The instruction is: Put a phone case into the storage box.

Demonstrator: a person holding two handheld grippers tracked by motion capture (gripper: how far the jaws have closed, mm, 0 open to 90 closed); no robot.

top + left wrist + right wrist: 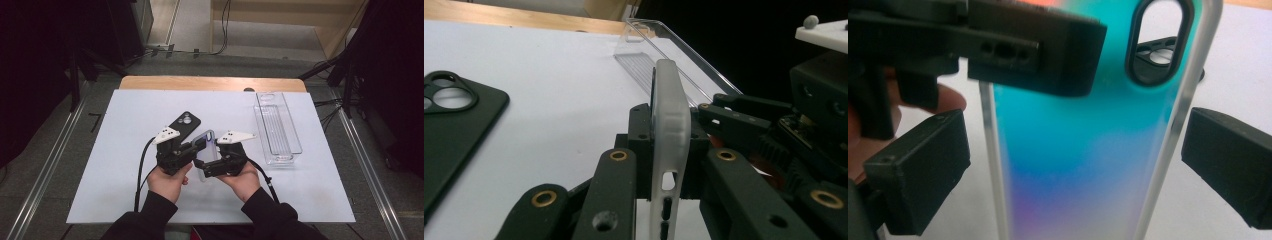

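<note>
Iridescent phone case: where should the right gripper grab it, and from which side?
Across its two long frosted edges, mid-length, below the camera cutout. The iridescent case stands on edge, clamped by the left gripper near one end; the right gripper already faces its flat back, jaws open either side, so closing there looks cleanest.

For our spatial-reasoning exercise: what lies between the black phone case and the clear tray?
The translucent phone case, clamped in the left tool, as the high view shows.
</note>
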